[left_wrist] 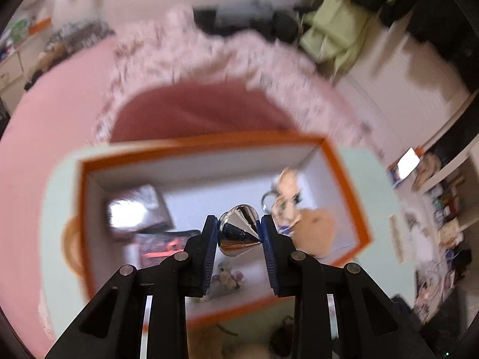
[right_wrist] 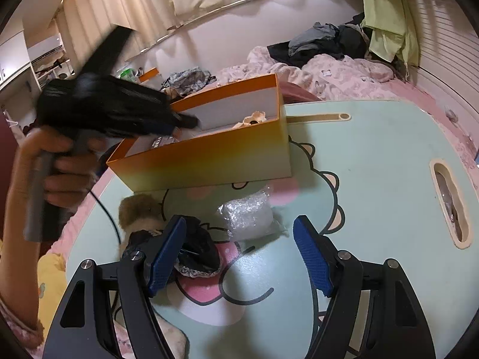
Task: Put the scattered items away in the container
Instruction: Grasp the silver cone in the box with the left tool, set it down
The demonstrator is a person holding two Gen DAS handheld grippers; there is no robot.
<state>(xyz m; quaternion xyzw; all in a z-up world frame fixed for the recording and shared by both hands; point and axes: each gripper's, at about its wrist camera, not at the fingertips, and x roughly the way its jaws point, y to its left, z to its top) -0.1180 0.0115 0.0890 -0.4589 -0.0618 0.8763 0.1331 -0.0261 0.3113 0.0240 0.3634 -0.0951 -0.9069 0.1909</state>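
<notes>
1. I see my left gripper (left_wrist: 239, 230) clamped on a shiny metal cone (left_wrist: 239, 229), held over the open orange box (left_wrist: 209, 142).
2. Its long axis lies crosswise, tip toward the right pad.
3. It is mirror-bright chrome.
4. My right gripper (right_wrist: 239, 257) gapes, empty, above the table (right_wrist: 374, 179).

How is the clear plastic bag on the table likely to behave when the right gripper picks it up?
The clear plastic bag looks crinkled and thin, so probably floppy and light. Its glossy film may slip between the fingers and likely crumples rather than holding shape.
</notes>
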